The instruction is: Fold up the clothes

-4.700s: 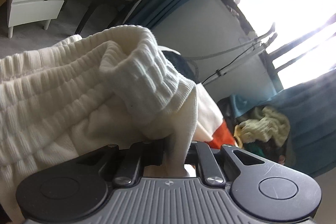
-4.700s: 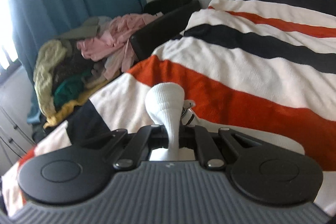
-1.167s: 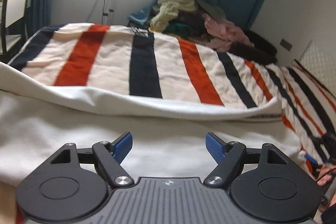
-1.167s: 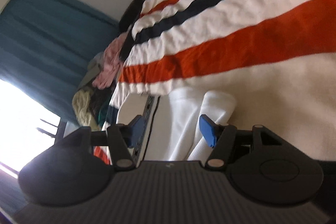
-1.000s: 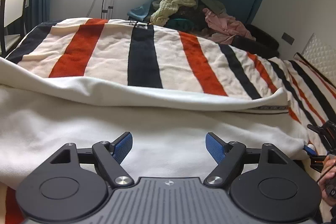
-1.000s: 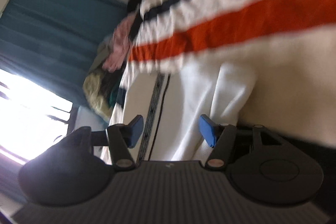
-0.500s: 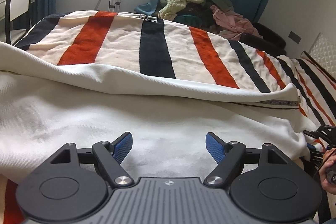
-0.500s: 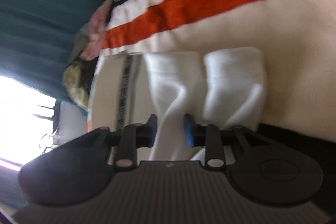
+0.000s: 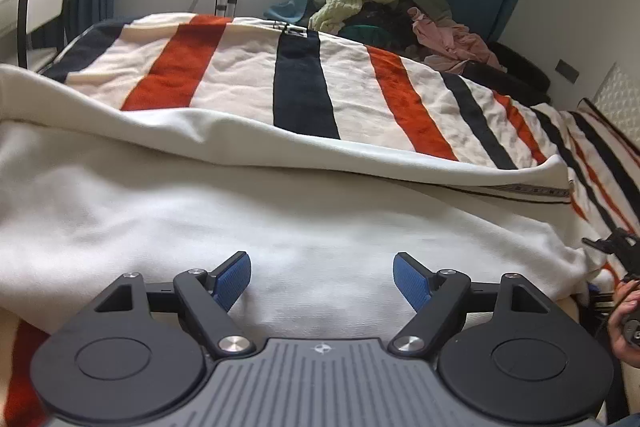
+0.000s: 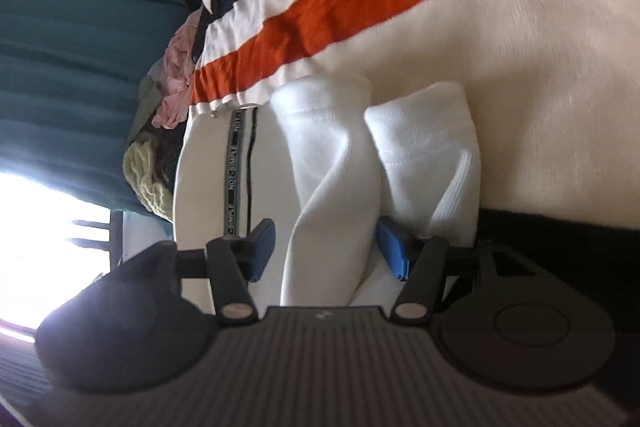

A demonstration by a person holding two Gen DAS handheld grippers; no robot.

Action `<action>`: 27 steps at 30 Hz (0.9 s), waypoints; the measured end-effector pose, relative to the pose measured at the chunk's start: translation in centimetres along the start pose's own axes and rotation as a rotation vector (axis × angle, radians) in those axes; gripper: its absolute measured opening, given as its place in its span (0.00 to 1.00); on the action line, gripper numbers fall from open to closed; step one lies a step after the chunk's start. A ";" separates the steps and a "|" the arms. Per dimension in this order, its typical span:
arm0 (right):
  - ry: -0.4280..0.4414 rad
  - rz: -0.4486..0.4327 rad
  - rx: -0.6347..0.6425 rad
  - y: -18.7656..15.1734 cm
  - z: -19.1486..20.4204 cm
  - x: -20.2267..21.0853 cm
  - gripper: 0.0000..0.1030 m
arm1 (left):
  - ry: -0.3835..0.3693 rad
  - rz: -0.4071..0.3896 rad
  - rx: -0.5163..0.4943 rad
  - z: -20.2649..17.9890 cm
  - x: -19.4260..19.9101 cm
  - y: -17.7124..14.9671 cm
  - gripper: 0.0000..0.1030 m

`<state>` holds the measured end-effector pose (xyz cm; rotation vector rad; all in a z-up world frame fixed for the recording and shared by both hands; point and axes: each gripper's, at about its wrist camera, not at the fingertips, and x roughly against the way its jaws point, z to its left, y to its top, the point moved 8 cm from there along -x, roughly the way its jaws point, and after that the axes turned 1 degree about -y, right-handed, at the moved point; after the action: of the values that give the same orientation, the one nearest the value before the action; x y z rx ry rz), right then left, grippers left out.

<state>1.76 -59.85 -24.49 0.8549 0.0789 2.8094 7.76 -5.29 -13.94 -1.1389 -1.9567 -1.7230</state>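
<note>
White garment point(image 9: 280, 227) spread on the striped blanket point(image 9: 248, 79), its long axis running across my left view, cuffs point(image 10: 332, 131) at the right end. My left gripper point(image 9: 322, 277) hovers over mid-cloth, jaws wide, nothing between them. My right gripper point(image 10: 326, 253) is nearer the working end: its jaws are opening, one cuffed leg lying between the pads but, I judge, no longer pinched; the second cuff sits just beside it.
</note>
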 end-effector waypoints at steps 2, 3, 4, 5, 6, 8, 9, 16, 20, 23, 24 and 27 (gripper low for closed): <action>-0.002 0.009 0.013 0.3 0.4 -0.4 0.52 | -0.007 -0.003 0.007 0.1 0.0 -0.1 0.78; -0.003 0.010 0.032 0.5 0.7 -0.6 0.42 | -0.012 0.004 0.008 0.0 -0.1 0.0 0.78; -0.003 0.007 0.050 0.6 0.9 -0.5 0.13 | -0.017 0.010 0.008 -0.2 -0.3 0.0 0.78; -0.003 0.005 0.065 0.7 1.0 -0.4 0.11 | -0.022 0.017 0.008 -0.3 -0.4 0.0 0.78; 0.004 -0.002 0.063 0.9 1.1 -0.1 0.10 | -0.028 0.026 -0.001 -0.7 -0.9 0.2 0.78; 0.040 -0.030 0.049 1.0 1.5 1.0 0.08 | -0.039 0.045 -0.022 -1.5 -1.8 0.6 0.78; 0.055 -0.048 0.054 1.0 1.9 1.7 0.08 | -0.044 0.052 -0.042 -2.1 -2.4 1.0 0.78; 0.068 -0.161 0.109 0.8 2.6 6.3 0.08 | -0.079 0.076 -0.129 -5.8 -8.7 3.5 0.78; 0.000 -0.125 0.106 1.0 0.9 5.4 0.09 | -0.018 0.046 -0.161 -6.4 -13.0 4.9 0.78; 0.005 -0.081 0.085 1.4 -0.1 4.6 0.13 | 0.019 0.042 -0.165 -6.0 -14.4 5.5 0.78; 0.005 -0.074 0.084 1.5 -0.4 4.5 0.14 | 0.019 0.043 -0.164 -5.7 -14.3 5.5 0.78; 0.002 -0.073 0.055 1.4 -1.4 4.9 0.45 | 0.022 0.048 -0.158 -5.0 -14.0 5.5 0.78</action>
<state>-3.22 -60.13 -22.78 0.8433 0.1851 2.7517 19.35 -15.20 -18.34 -1.2036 -1.7917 -1.8845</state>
